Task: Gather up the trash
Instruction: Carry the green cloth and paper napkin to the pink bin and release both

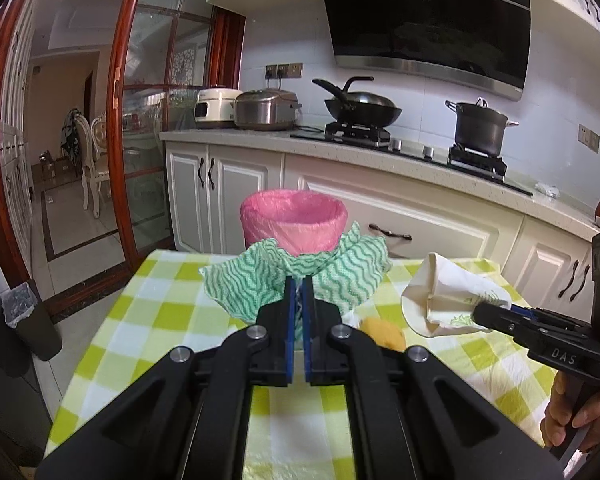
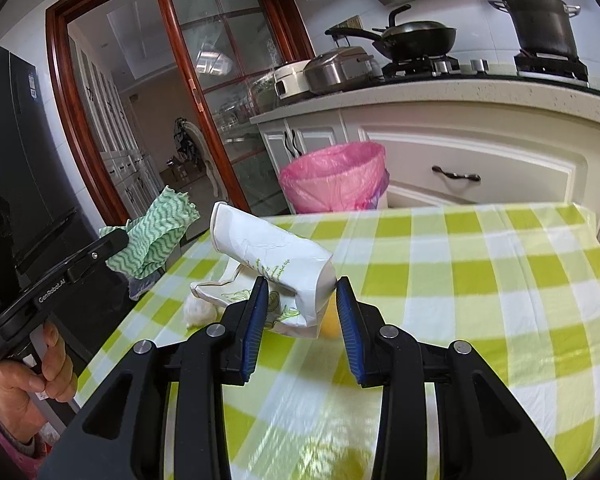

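Your left tongs [image 1: 299, 300] clench the green wavy cloth [image 1: 256, 284], your right tongs [image 2: 302, 308] grip the crumpled paper cup [image 2: 268, 252]; both are held above the tabletop [image 2: 480, 280], ready for the pink-lined bin [image 1: 294, 220] beyond.

Left gripper [image 1: 298, 292] pinched tight on a green cloth [image 1: 256, 280], tilted slightly downward; right gripper [image 2: 302, 294] clamped on a crumpled paper cup [image 2: 276, 252], hands [image 2: 32, 376] wrapped round both handles.
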### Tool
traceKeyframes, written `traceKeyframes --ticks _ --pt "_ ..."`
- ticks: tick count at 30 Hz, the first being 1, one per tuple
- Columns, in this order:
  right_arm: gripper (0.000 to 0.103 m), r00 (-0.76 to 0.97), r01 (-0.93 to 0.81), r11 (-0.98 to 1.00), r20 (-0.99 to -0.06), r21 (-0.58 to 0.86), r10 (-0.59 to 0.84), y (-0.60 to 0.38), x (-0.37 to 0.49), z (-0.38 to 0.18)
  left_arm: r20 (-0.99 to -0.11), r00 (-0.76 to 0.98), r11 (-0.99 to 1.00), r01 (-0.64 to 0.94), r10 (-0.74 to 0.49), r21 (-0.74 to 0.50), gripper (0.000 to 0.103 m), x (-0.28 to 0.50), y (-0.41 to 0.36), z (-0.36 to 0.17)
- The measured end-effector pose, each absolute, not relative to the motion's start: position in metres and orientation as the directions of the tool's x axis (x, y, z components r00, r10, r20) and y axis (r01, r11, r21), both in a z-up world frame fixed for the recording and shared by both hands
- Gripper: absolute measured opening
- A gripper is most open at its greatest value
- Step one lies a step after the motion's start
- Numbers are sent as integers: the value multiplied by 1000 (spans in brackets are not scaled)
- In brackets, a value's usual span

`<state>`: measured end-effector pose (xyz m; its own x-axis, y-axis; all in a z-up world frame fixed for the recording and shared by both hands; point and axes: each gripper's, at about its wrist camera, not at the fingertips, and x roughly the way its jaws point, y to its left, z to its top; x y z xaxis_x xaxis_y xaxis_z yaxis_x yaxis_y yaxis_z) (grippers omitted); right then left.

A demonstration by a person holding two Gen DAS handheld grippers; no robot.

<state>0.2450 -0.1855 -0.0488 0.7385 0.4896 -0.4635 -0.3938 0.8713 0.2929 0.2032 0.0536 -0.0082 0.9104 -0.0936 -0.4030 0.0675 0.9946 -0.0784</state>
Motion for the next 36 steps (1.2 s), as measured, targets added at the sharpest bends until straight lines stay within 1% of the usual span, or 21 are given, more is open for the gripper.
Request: traceKeyframes --ticks 8,14,22,29,36 --pt "35 759 -391 879 -444 274 476 -175 299 -23 -363 925 994 94 -107 -53 3 251 57 22" --pt "35 779 -383 884 -421 268 465 -167 355 -1 -359 927 994 102 -111 -43 3 313 61 40" --pt "35 796 -336 904 -434 263 422 -158 445 8 -383 913 988 107 -142 -110 3 422 71 56" --pt "35 800 -296 922 -463 249 382 -151 515 -5 -396 909 991 107 -131 -82 3 507 71 52" --pt "35 784 -297 917 -479 267 394 -141 567 -28 -439 886 989 117 -147 -95 3 574 76 20"
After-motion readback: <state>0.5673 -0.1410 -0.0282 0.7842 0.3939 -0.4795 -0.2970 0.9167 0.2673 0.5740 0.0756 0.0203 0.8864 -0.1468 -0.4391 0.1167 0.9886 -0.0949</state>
